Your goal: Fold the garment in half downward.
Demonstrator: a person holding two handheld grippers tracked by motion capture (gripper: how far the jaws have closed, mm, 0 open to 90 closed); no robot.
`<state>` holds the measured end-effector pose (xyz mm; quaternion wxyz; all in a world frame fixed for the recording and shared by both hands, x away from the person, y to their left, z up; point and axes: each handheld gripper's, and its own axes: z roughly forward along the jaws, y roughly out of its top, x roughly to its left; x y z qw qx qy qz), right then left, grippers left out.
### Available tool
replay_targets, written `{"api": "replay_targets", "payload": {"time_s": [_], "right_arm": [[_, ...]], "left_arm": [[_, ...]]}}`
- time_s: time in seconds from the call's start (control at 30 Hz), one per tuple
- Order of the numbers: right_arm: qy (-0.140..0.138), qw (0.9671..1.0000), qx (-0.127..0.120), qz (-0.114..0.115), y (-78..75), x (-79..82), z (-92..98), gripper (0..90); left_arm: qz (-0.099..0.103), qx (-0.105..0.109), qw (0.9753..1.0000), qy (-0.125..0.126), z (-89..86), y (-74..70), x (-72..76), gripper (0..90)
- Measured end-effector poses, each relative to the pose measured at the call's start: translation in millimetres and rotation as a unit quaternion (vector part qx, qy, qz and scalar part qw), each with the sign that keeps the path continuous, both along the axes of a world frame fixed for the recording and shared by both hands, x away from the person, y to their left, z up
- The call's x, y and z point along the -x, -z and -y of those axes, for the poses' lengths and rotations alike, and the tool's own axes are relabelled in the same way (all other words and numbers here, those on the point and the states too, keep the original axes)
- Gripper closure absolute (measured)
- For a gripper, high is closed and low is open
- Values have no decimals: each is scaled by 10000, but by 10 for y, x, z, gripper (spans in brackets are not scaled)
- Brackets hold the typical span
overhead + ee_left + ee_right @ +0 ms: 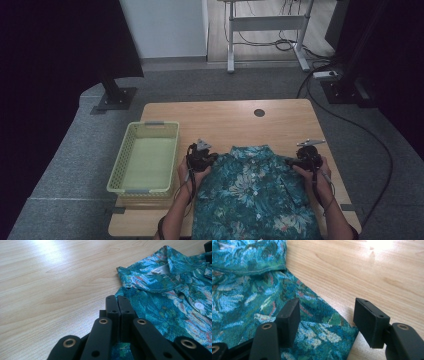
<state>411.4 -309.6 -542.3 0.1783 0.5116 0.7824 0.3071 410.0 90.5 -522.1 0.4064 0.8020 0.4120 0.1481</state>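
A teal floral shirt (255,195) lies flat on the wooden table (225,120), collar toward the far side and hem over the near edge. My left gripper (214,159) rests at the shirt's left shoulder. In the left gripper view its jaws are pressed together (117,306) on the edge of the shirt (170,297), with cloth running beneath them. My right gripper (290,161) is at the right shoulder. In the right gripper view it stands open (328,307), its jaws straddling a corner of the shirt (249,295) just above the wood.
A light green plastic basket (116,170) sits on the table's left side, close to the left hand. A round cable hole (259,113) is near the far edge. Bare wood stretches beyond the collar.
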Motion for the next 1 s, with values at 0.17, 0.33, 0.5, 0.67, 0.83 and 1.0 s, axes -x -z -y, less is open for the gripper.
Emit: {"api": "replay_targets", "payload": {"time_s": [0.17, 0.33, 0.5, 0.67, 0.83, 1.0], "right_arm": [[-27, 10000, -56, 12, 32, 26, 15, 376], [-138, 9999, 13, -26, 24, 49, 7, 377], [-241, 9997, 6, -99, 12, 65, 42, 379], [-277, 9996, 100, -21, 19, 93, 35, 417], [-297, 9995, -2, 121, 35, 152, 27, 556], [-387, 9992, -64, 103, 27, 189, -15, 739]], "left_arm": [[10, 13, 10000, 1, 0, 0, 6, 887], [-7, 11, 10000, -3, -3, 12, 8, 887], [-20, 2, 10000, 9, 2, 21, 4, 888], [-27, 10, 10000, -3, 7, 45, 8, 888], [-30, -6, 10000, -5, 0, 60, 23, 888], [-19, 9, 10000, -26, -15, 64, 41, 888]]}}
